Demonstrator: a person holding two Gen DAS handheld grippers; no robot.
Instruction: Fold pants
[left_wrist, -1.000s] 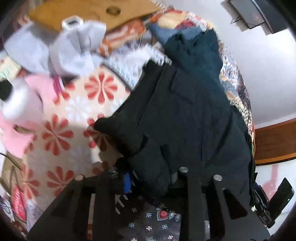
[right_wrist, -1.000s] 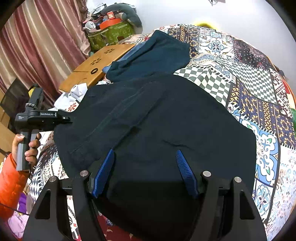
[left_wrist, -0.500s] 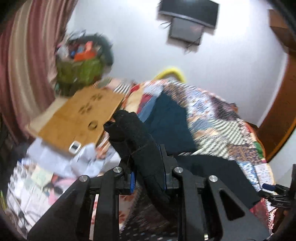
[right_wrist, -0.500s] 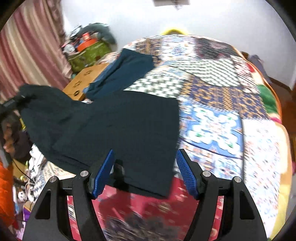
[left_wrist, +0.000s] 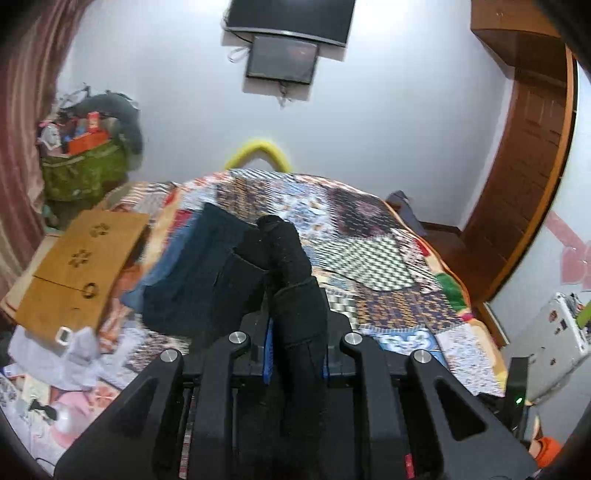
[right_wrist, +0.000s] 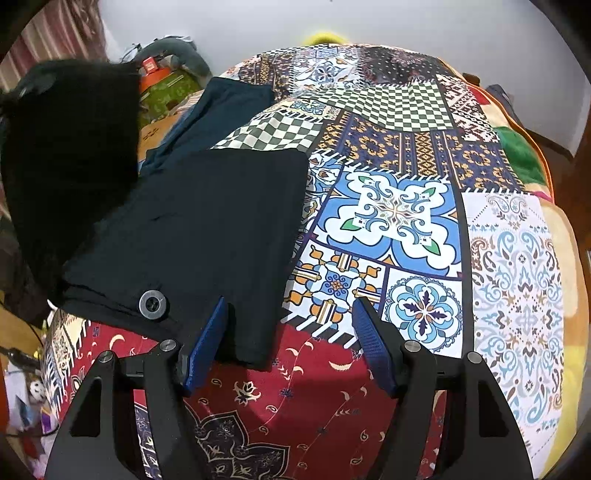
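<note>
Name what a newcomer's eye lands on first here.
Probably the black pants, lying on the loud patchwork quilt and lifted at the left. The left gripper is shut on a bunched black fold of them, held up in front of its camera. The right gripper hangs open over their near edge.

Your black pants (right_wrist: 207, 221) lie mostly flat along the bed's (right_wrist: 517, 258) left edge, button showing near the front, one end lifted up bunched.
</note>
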